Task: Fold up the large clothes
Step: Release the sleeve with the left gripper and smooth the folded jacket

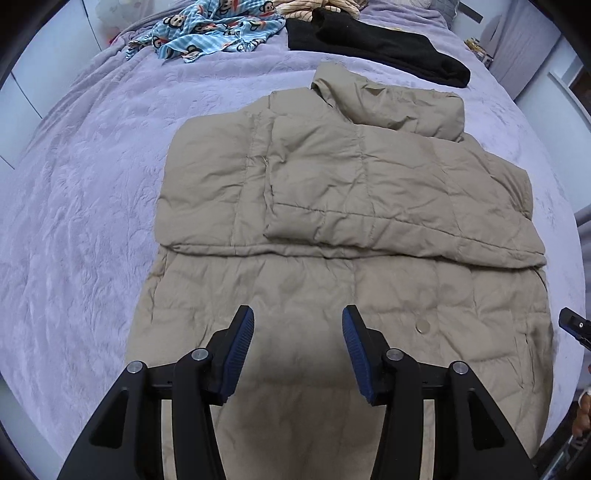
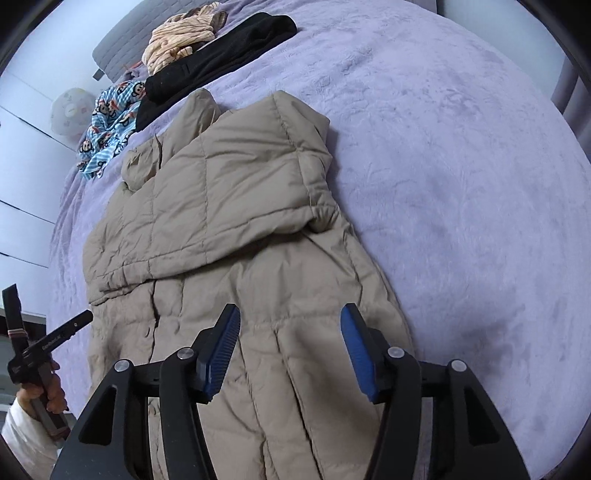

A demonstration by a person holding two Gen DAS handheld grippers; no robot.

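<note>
A beige padded jacket lies flat on the lavender bed cover, its sleeves folded across the chest and its collar at the far end. My left gripper hovers open over the jacket's lower part, nothing between its blue pads. In the right wrist view the jacket runs away from me, and my right gripper stands open above its near right side, clear of the cloth. The left gripper, held in a hand, shows at the left edge there.
At the far end of the bed lie a black garment, a blue monkey-print garment and a striped beige one. White cupboard doors stand left of the bed. Bare bed cover stretches right of the jacket.
</note>
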